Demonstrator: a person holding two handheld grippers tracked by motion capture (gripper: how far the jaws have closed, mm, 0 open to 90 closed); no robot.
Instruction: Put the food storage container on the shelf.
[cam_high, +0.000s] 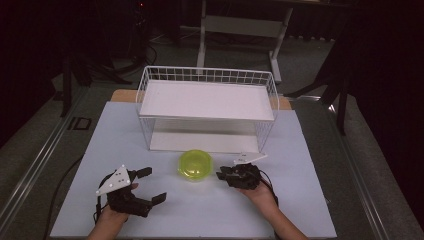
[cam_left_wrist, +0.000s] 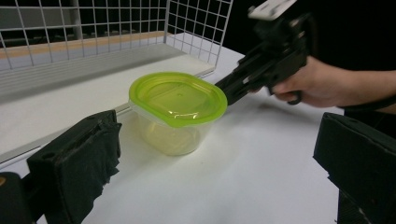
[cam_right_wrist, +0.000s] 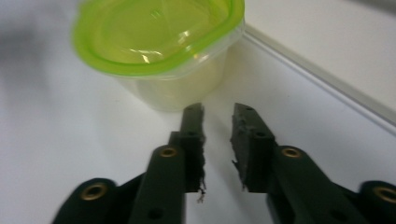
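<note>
I hold my right gripper (cam_high: 223, 174) just beside the lidded green container (cam_high: 195, 165), jaws slightly apart, to take its rim. It sits before the wire rack (cam_high: 207, 107), mid-table. My left gripper (cam_high: 148, 185) waits wide open.

Black grippers (cam_high: 152, 185), brass screws, frayed jaws

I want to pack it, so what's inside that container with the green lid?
Through the container's clear wall and translucent green lid nothing shows inside; it looks empty, though the tinted lid blurs the bottom.
</note>
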